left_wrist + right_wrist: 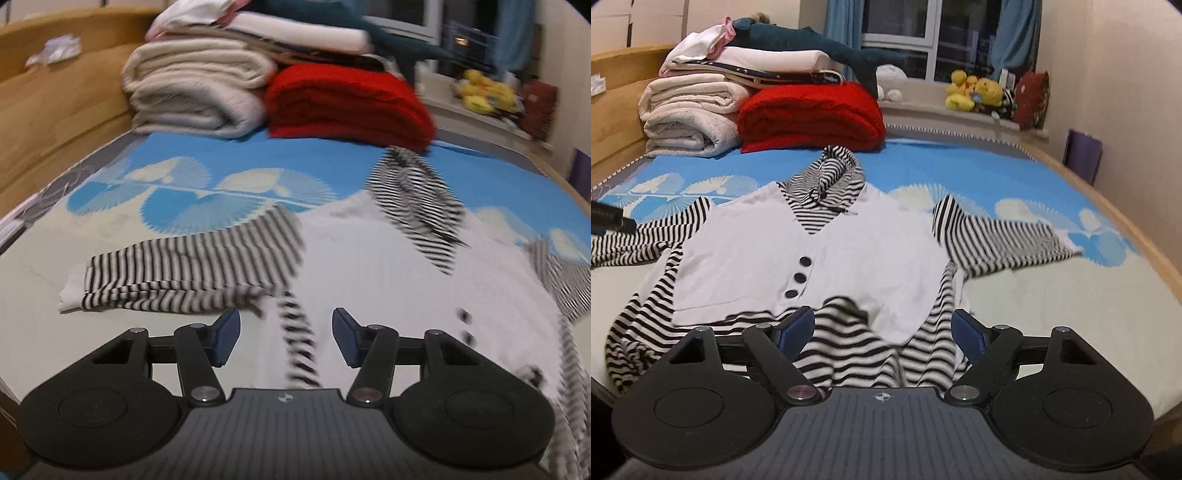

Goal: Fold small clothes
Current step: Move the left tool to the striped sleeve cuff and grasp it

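Note:
A small hooded top (827,254) lies flat on the bed, with a white vest front, three black buttons (800,277) and black-and-white striped sleeves. Its hood (831,173) points to the far end, and the right sleeve (997,236) is spread out sideways. My right gripper (882,332) is open at the hem, with rumpled striped cloth lying between its pads. The left wrist view is blurred. In it my left gripper (284,339) is open over the white front (369,266), beside the folded striped left sleeve (192,262). A striped seam runs between its fingers.
The blue patterned sheet (923,162) covers the bed. A red folded blanket (812,114) and a stack of cream blankets (687,118) sit at the far end. Wooden bed boards (55,103) run along the left. Plush toys (979,92) line the window sill.

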Tool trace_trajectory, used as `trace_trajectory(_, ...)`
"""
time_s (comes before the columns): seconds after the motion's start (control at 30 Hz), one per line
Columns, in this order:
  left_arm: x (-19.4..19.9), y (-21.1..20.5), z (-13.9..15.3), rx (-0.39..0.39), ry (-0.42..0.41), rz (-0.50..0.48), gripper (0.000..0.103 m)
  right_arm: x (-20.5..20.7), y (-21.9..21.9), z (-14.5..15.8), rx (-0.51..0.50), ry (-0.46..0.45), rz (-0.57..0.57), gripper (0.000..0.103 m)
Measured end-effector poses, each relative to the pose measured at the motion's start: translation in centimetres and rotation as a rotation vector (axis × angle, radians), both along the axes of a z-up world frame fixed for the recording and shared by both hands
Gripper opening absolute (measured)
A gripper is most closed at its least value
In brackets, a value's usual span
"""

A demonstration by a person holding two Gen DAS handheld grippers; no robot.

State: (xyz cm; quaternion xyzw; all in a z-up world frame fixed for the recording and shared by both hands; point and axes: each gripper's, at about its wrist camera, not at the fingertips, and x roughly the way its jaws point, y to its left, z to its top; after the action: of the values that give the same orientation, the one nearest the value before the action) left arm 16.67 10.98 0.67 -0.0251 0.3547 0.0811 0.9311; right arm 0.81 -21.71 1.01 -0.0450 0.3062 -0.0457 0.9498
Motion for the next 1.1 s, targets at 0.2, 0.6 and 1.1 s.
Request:
trace_trajectory(0.2, 4.7, 6.3, -1.8, -0.026, 0.035, 0.167, 0.061, 3.4, -2.1, 1.8, 0.036, -0.007, 0.005, 0.082)
trace_trajectory(0.6, 9.3, 16.3, -5.2, -0.101, 0.123, 0.474, 0.085, 18.8, -2.1, 1.2, 0.007, 0.013, 0.0, 0.082)
trace_trajectory(1.1, 13.5, 23.7, -12.7, -0.175, 0.251, 0.753, 0.096, 27.5, 2.1, -4.9, 0.01, 0.107, 0.105, 0.082)
